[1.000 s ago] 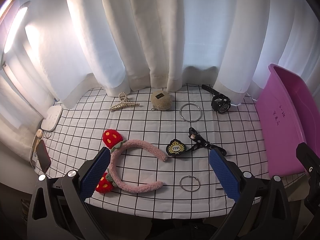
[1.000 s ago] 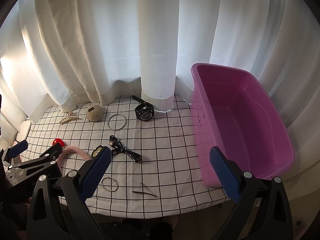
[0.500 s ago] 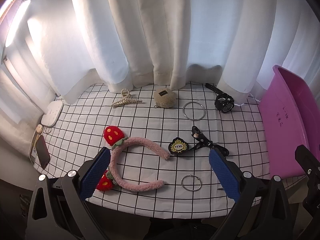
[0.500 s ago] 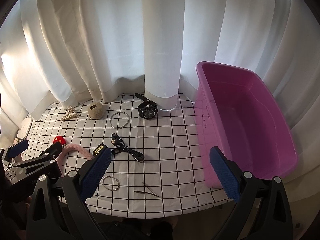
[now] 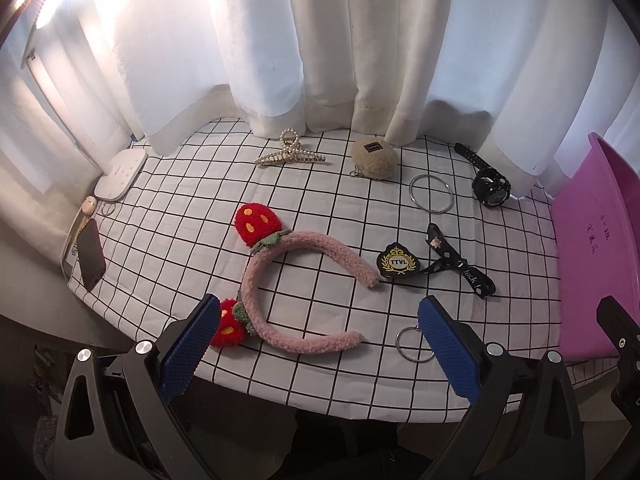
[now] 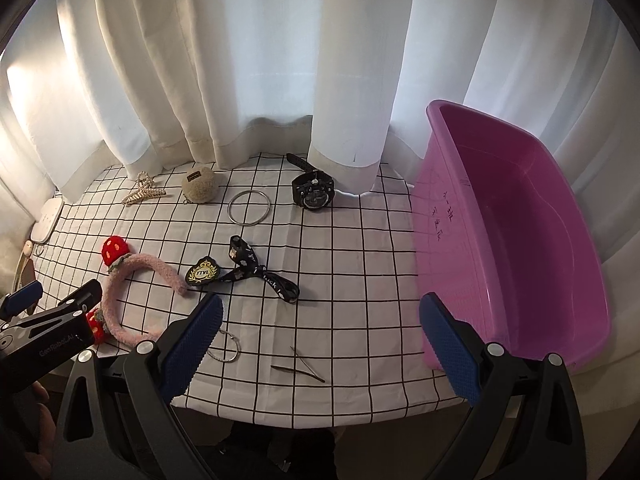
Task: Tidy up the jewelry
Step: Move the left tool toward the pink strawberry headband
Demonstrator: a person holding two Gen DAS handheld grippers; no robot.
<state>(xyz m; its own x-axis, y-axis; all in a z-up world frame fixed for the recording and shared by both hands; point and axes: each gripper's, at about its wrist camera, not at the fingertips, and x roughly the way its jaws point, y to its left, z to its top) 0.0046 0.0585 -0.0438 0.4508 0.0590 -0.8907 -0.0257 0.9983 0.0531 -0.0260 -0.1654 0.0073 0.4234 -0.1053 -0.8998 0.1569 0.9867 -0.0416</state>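
The pink strawberry headband (image 5: 296,280) is lying on the checked bench (image 5: 320,364) right before the left tongs (image 5: 316,344), which are gaping wide and gripping nothing. The right tongs (image 6: 320,340) are hovering equally spread, the purple tub (image 6: 520,240) sitting empty beside the black watch (image 6: 314,192) and bangle (image 6: 249,208).

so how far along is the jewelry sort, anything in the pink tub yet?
Nothing done: the pink tub looks empty as far as visible. Nothing in hand either; left gripper and right gripper are both open at the table's near edge. Left: headband, hair claw, plush pouch, bangle, watch, badge, ribbon, small ring.
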